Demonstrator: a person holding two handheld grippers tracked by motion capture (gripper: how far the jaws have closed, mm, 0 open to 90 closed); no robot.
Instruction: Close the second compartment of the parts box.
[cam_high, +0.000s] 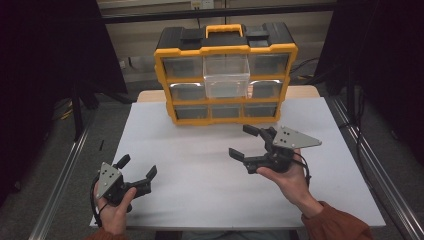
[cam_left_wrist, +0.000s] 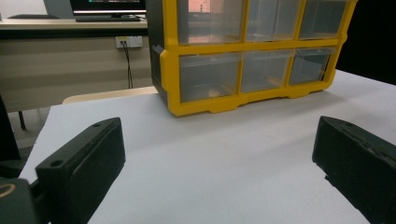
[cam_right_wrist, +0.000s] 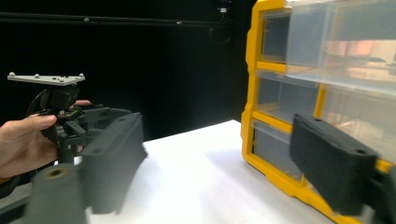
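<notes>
At the far edge of the white table, the yellow organizer stands upright, its clear middle drawer pulled out toward me. My right gripper hovers just before the bottom row, jaws wide apart and holding nothing. My left gripper sits near the front-left corner, jaws likewise spread and unladen. Bare tabletop lies open between both grippers, with free room to either side edge.
</notes>
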